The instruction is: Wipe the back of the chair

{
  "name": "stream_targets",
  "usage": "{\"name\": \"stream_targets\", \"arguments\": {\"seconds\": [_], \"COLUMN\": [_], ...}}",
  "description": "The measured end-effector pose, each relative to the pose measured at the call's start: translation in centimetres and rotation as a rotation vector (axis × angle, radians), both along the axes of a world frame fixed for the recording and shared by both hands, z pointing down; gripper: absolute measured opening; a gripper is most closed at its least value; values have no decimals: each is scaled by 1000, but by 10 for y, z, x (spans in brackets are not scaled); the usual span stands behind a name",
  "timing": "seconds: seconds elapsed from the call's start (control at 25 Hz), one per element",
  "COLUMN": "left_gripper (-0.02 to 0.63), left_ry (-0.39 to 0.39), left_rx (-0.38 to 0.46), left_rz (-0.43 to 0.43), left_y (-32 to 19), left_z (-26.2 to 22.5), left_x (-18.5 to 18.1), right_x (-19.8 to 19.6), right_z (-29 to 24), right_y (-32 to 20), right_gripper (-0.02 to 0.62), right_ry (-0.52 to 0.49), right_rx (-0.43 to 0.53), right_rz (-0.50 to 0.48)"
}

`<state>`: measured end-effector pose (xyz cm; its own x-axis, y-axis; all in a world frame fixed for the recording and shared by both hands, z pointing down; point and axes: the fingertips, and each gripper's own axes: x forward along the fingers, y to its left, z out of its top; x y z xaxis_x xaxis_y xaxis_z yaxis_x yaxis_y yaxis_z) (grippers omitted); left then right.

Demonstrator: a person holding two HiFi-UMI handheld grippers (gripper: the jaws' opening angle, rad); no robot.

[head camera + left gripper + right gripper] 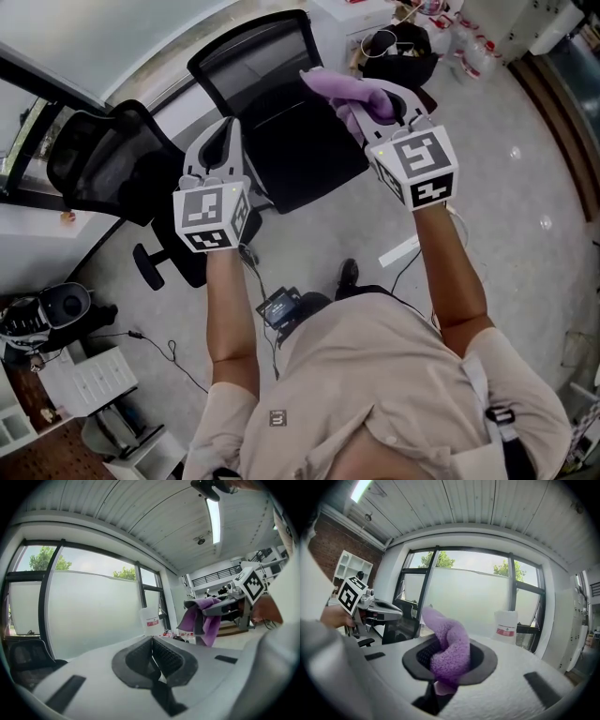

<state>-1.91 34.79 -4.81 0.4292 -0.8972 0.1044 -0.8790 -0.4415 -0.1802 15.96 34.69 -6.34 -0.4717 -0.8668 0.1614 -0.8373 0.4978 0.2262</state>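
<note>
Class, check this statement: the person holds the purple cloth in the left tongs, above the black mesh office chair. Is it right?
Wrong side. The purple cloth is clamped in the right tongs, as the right gripper view shows; the left tongs are shut on nothing. The rest holds: it is above the black mesh office chair.

Between my left gripper and my right gripper I have an open gap above the seat of the black mesh chair, with its backrest standing just ahead of both. A second black chair crowds the left side against the white desk. On my right the grey floor lies open up to a dark bag, beyond the purple cloth in the right jaws.
</note>
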Motion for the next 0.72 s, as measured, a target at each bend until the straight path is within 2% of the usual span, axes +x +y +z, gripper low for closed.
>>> {"name": "stream_targets", "arguments": {"seconds": [0.36,0.72], "left_gripper": [6,6], "left_ry": [4,12], "left_rx": [-3,26], "left_rz": [-16,-19], "left_y": [-42,-121], "left_z": [10,23], "left_x": [0,-20], "right_x": [-9,-23], "right_z": [11,26], "right_y": [-46,-116], "right_gripper": [63,63], "right_ry": [1,11], "right_rx": [-10,-3], "right_rz": [-22,0]}}
